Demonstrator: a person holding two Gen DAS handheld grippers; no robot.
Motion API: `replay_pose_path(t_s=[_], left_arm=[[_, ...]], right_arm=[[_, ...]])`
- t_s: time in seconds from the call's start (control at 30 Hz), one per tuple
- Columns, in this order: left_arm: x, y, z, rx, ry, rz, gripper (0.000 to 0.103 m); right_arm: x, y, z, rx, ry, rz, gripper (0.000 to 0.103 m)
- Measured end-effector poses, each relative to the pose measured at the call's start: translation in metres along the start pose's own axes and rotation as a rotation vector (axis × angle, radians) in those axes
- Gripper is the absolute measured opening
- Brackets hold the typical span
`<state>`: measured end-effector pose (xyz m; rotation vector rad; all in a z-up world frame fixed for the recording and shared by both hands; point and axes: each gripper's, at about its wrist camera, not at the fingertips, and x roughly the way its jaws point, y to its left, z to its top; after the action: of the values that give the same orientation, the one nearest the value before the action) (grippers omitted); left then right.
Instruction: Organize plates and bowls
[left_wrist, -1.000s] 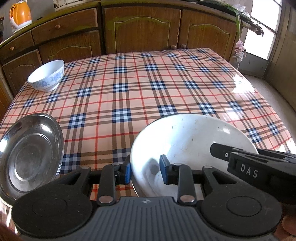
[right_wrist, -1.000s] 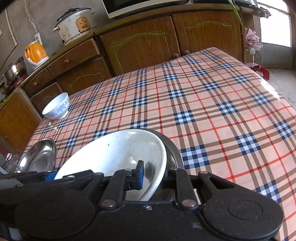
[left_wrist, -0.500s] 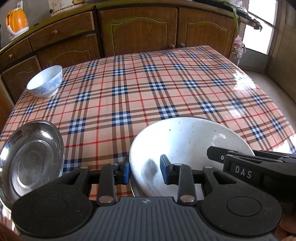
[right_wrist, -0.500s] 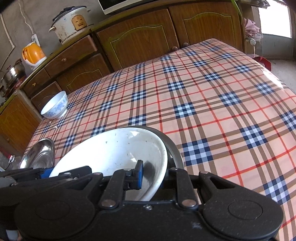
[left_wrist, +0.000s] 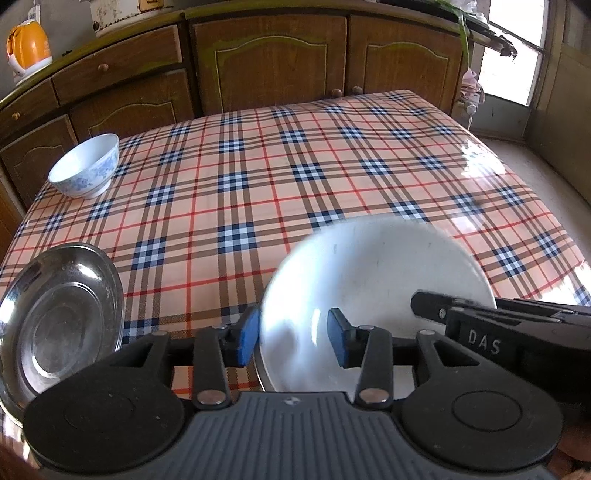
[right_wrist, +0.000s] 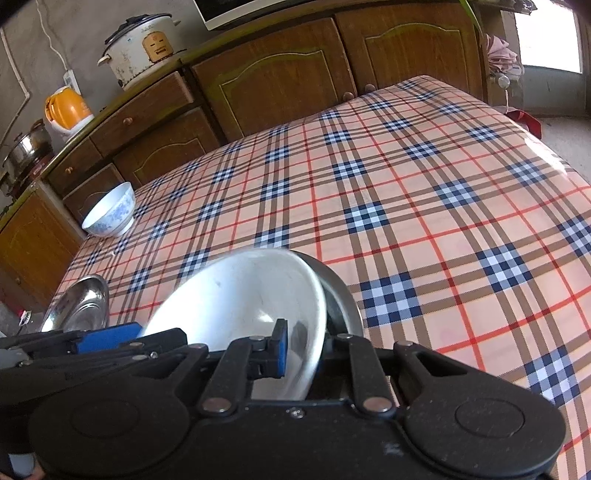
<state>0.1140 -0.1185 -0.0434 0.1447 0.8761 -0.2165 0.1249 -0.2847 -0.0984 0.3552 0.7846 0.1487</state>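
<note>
A white plate (left_wrist: 376, 273) is tilted over a steel plate (right_wrist: 340, 299) at the table's near edge. My right gripper (right_wrist: 301, 350) is shut on the white plate's (right_wrist: 243, 295) right rim and also shows in the left wrist view (left_wrist: 480, 325). My left gripper (left_wrist: 291, 336) is open, its blue pads either side of the plate's left rim without clamping it. A second steel plate (left_wrist: 59, 321) lies at the near left. A white and blue bowl (left_wrist: 85, 170) stands at the far left.
A plaid cloth covers the table (left_wrist: 295, 177). Wooden cabinets (left_wrist: 269, 59) run behind it, with a rice cooker (right_wrist: 140, 48) and an orange kettle (right_wrist: 68, 110) on top. A doorway (left_wrist: 517, 48) is to the right.
Both cameras have risen and pulled back a little. The white plate has lifted and tilted up more on its right side, showing more of the steel plate beneath it.
</note>
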Motion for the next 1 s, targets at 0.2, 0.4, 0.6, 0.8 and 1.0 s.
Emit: replay_pose_path(t_s=[0.2, 0.4, 0.6, 0.8, 1.0], left_arm=[[-0.003, 0.004, 0.001, -0.019, -0.005, 0.001, 0.042], [-0.010, 0.016, 0.006, -0.057, -0.035, 0.033, 0.042], [-0.004, 0.023, 0.005, -0.070, -0.009, 0.045, 0.041], [0.006, 0.023, -0.001, -0.063, 0.023, 0.051, 0.045], [0.006, 0.027, -0.004, -0.066, 0.027, 0.060, 0.049]], right_arm=[[0.000, 0.000, 0.000, -0.009, 0.004, -0.009, 0.017], [0.001, 0.003, -0.001, -0.042, 0.009, -0.025, 0.017], [0.000, 0.010, -0.002, -0.082, 0.015, -0.047, 0.019], [-0.003, 0.017, -0.002, -0.125, 0.011, -0.062, 0.021], [-0.013, 0.021, 0.001, -0.152, -0.010, -0.089, 0.026]])
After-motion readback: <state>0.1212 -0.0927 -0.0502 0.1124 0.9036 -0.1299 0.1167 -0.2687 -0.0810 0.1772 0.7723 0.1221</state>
